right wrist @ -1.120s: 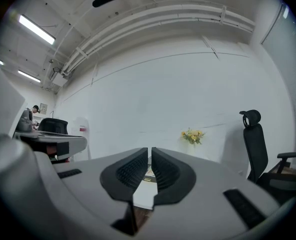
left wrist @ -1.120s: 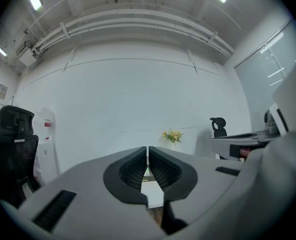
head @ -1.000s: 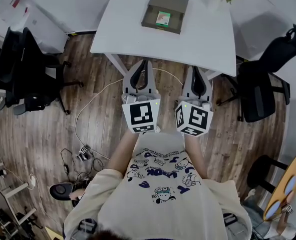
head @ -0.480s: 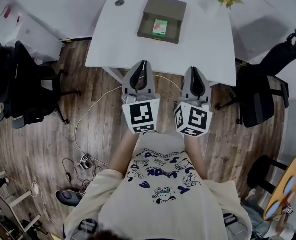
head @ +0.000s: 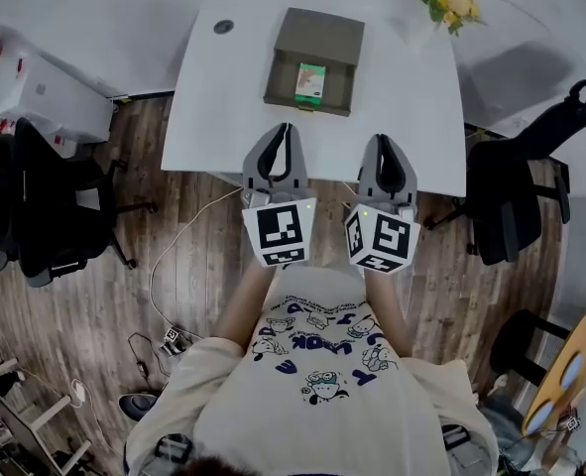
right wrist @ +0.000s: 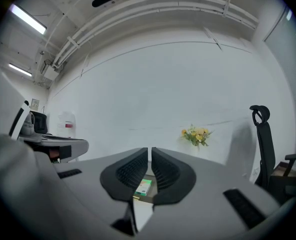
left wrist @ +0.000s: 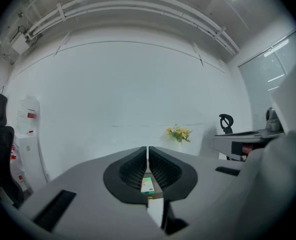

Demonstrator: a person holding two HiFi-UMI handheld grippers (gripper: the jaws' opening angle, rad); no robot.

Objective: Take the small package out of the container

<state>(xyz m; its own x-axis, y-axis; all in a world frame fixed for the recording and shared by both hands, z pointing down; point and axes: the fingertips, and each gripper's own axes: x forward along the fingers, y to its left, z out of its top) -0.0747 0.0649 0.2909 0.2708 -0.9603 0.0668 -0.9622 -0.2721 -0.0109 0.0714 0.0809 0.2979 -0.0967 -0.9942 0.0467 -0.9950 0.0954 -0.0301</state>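
Both the left gripper (head: 286,132) and right gripper (head: 385,143) at frame centre are clenched, empty. The small package (head: 310,81) lies in the container (head: 322,30) above them, long axis running up-frame, nearer the left gripper.

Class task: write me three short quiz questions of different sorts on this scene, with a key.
1. True or false: the small package lies inside the container.
2. Where on the table do the flowers stand? A near left corner; B far right corner; C centre.
3. Fill in: the left gripper and right gripper both have jaws ____ and hold nothing.
Key: 1 true; 2 B; 3 shut.
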